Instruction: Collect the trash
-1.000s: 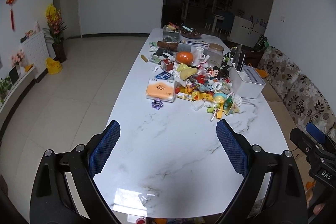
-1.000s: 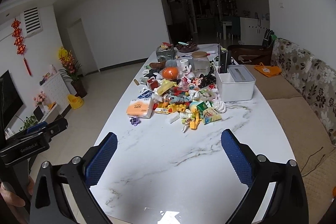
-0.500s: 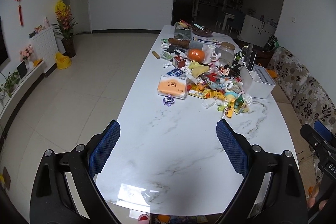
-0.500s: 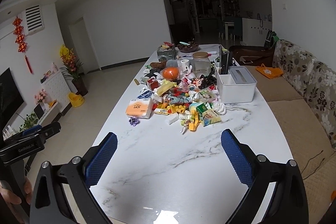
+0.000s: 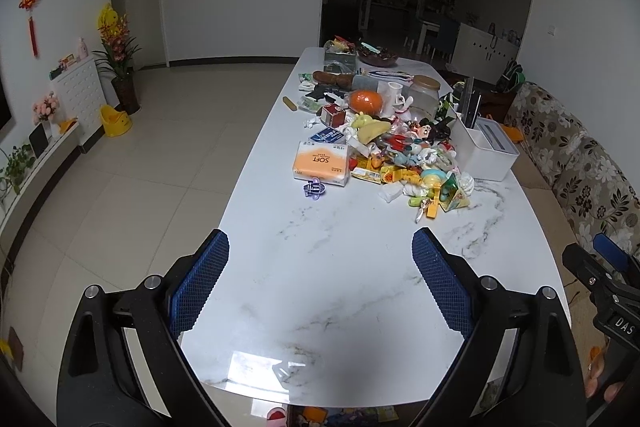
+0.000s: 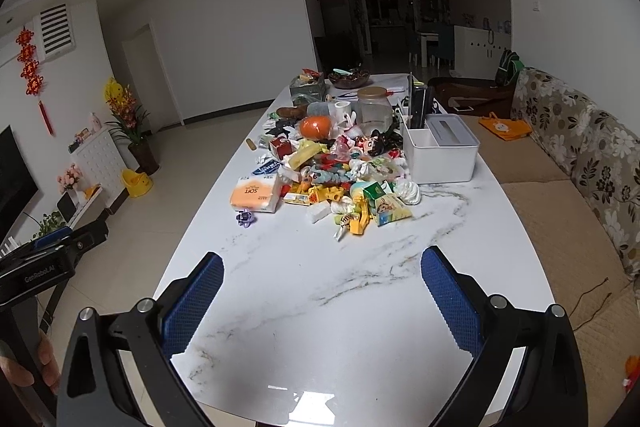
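Observation:
A heap of wrappers, crumpled tissues and small toys [image 5: 404, 163] [image 6: 344, 179] lies across the middle of a long white marble table [image 5: 320, 267] [image 6: 340, 287]. An orange tissue pack [image 5: 322, 163] [image 6: 256, 193] sits at the heap's left edge. A white bin [image 5: 486, 151] [image 6: 440, 153] stands at its right. My left gripper [image 5: 320, 283] hovers open over the table's near end, holding nothing. My right gripper [image 6: 322, 291] is open too, equally far from the heap. Each gripper shows at the edge of the other's view.
A glass jar [image 6: 374, 109], an orange ball [image 6: 316, 127] and boxes crowd the table's far half. A floral sofa [image 6: 580, 155] runs along the right side. Tiled floor [image 5: 140, 167] lies to the left, with a cabinet, flowers and a yellow potty [image 5: 114, 121].
Both grippers stay open. The left wrist view has swung and tilted up a little, so the heap sits slightly further right and further off. The right view barely shifts.

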